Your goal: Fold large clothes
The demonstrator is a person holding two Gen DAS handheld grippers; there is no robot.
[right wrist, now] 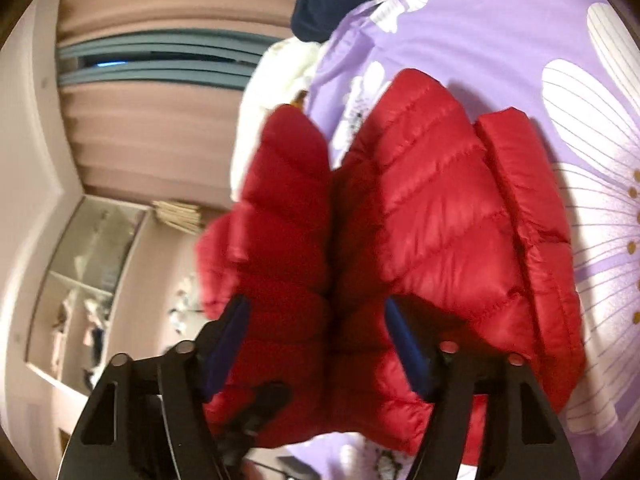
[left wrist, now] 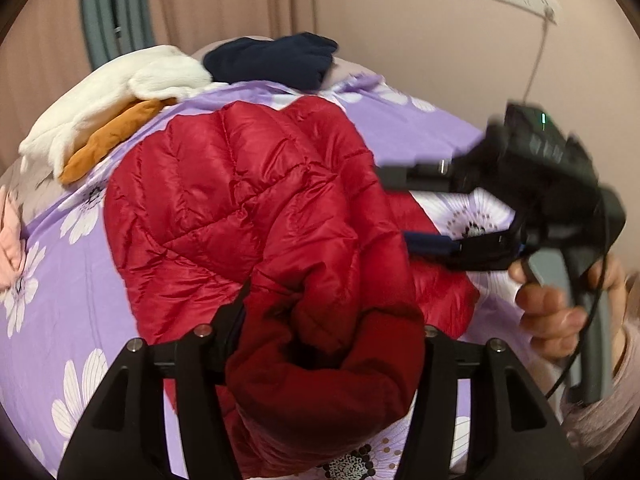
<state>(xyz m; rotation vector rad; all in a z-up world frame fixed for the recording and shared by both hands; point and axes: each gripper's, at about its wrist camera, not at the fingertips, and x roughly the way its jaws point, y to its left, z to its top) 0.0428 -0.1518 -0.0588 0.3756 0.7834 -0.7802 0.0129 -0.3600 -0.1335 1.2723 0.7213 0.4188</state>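
A red quilted puffer jacket (left wrist: 248, 200) lies bunched on a purple flowered bedsheet (left wrist: 60, 280). My left gripper (left wrist: 324, 320) is shut on a thick fold of the jacket, which bulges between its fingers and hides the tips. My right gripper (left wrist: 400, 208) comes in from the right in the left wrist view, with the jacket's edge between its jaws. In the right wrist view the jacket (right wrist: 432, 216) fills the space between the blue-padded fingers (right wrist: 404, 344) of the right gripper (right wrist: 320, 320), which press on it. The view is tilted sideways.
A white fleece garment (left wrist: 120, 96), an orange garment (left wrist: 108, 140) and a dark navy garment (left wrist: 276, 60) lie at the bed's far end. A pink item (left wrist: 8, 236) is at the left edge. Curtains and a wall stand behind. A shelf (right wrist: 84, 280) stands beyond the bed.
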